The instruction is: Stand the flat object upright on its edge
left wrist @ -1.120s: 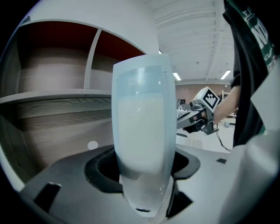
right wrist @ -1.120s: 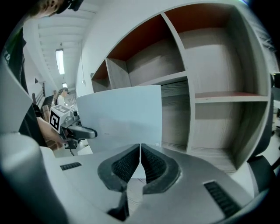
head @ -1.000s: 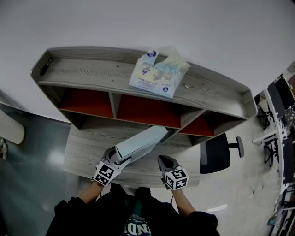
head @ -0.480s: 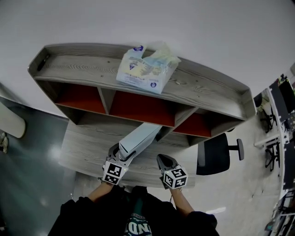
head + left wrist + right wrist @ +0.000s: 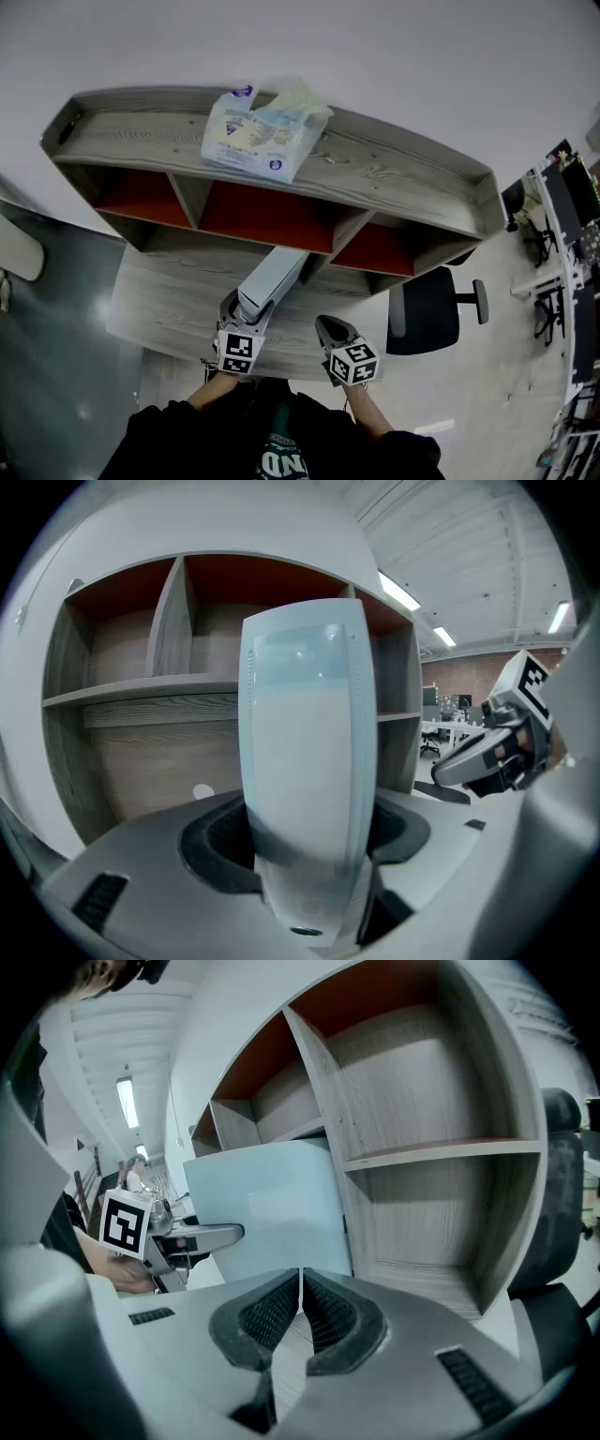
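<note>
Flat pack (image 5: 272,281) was pinched in left gripper (image 5: 246,307), over desk (image 5: 159,300).
Head view: flat pack pointed toward shelf unit (image 5: 394,178). Left gripper view: jaws clamped its faces. Right gripper view: right gripper (image 5: 300,1302) was pressed together, empty.
</note>
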### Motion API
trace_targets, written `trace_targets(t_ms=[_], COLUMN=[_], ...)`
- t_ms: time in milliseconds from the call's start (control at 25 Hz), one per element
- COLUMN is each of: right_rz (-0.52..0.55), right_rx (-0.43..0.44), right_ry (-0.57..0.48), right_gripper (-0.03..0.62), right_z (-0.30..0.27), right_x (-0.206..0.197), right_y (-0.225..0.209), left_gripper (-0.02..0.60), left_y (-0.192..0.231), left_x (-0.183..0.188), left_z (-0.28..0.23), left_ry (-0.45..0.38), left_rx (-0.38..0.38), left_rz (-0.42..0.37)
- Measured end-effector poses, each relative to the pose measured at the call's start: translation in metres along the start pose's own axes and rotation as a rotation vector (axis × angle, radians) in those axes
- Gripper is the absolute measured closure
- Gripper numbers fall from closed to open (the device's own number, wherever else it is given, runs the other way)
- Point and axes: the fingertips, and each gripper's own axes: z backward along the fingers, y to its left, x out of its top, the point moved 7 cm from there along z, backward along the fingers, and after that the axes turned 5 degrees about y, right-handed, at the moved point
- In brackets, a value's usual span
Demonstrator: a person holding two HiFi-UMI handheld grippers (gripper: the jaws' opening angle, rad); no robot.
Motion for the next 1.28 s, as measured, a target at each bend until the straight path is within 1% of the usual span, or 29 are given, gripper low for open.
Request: trace_targets(t_ms=[160,320,400,480,720,880,960,1120,1200,1280], right_rz=[0.005,0.008,0.005,0.003,-0.002,-0.009,-0.012,-0.021,-0.026,-0.03], right_rx=[0.007,0.012,0.012,0.013,0.02,0.029,0.031,0.033,0.035,0.037], right_ry=[-0.001,-0.006,-0.006,-0.004,0.001,0.0,-0.002,-0.001,0.001,0.004], right_gripper=[0.556,0.556,0.556,0.556,0.556,0.556,0.556,0.556,0.556,0.556], right_z=[0.006,0.013,0.017,0.019,0.019,0.017,0.016,0.015,0.014,0.015], right_x=[-0.003,-0.006,-0.008,-0.011,-0.014,-0.014,-0.013,-0.016,-0.018,-0.019], right_y=[-0.006,-0.012,-0.016,-0.021,-0.032,-0.035,-0.038,-0.042,-0.043,-0.044], left_gripper=[0.284,0.276,0.272,0.27,0.258,0.242,0.233,0.222,0.221,0.221], left_y=[-0.015,-0.026,-0.032,-0.04,-0.061,-0.073,-0.076,-0.078,-0.078,-0.08], left_x=[0.003,0.006,0.006,0.005,0.002,0.001,0.0,0.001,0.001,0.001], left_z=[-0.009,-0.015,-0.017,-0.019,-0.025,-0.031,-0.033,-0.035,-0.035,-0.035], left_ry=[-0.004,-0.011,-0.018,-0.026,-0.015,-0.004,0.001,0.003,0.006,0.006], left_rx=[-0.001,0.022,0.015,-0.02,-0.115,-0.222,-0.263,-0.295,-0.289,-0.266], left_rz=[0.011,0.045,0.05,0.048,0.037,0.014,-0.002,-0.024,-0.02,-0.012])
